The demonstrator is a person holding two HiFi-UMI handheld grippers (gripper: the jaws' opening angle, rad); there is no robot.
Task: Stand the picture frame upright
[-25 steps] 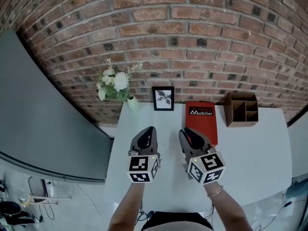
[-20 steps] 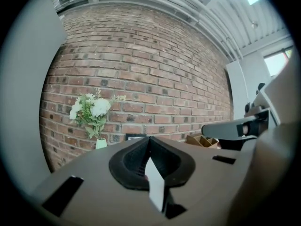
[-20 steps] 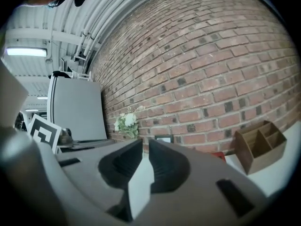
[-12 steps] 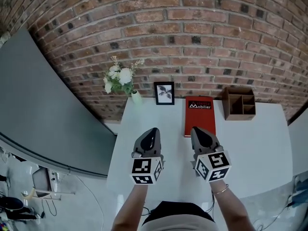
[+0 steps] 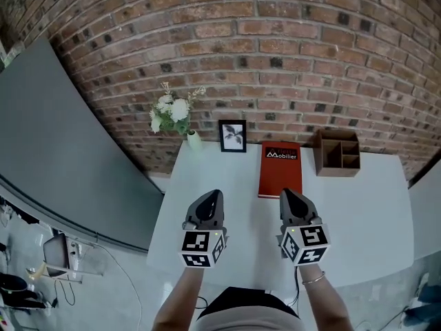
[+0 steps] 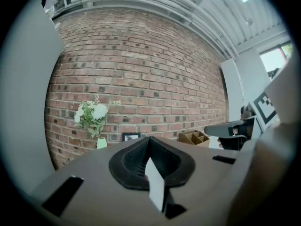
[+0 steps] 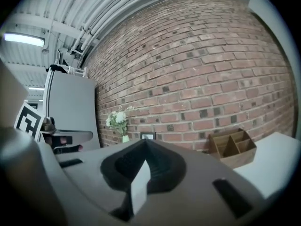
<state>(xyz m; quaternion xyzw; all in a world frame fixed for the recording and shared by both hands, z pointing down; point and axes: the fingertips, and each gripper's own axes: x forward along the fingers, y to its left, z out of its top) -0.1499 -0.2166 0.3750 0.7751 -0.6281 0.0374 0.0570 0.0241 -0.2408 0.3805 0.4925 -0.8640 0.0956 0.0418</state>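
The left claw (image 5: 212, 200) and right claw (image 5: 288, 198) hover side by side above the white surface (image 5: 365, 205). The left's jaws are pressed together, empty. The right's have just been closing and meet on nothing. The picture frame (image 5: 233, 136) stands upright well ahead of both claws, against the brick wall (image 5: 275, 47). A red book (image 5: 280, 169) lies just ahead of the right claw.

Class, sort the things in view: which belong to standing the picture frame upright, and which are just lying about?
For the job: picture frame, left tongs, right tongs (just been closing, nothing between them).
Lying about: vase of flowers, red book, wooden organiser.
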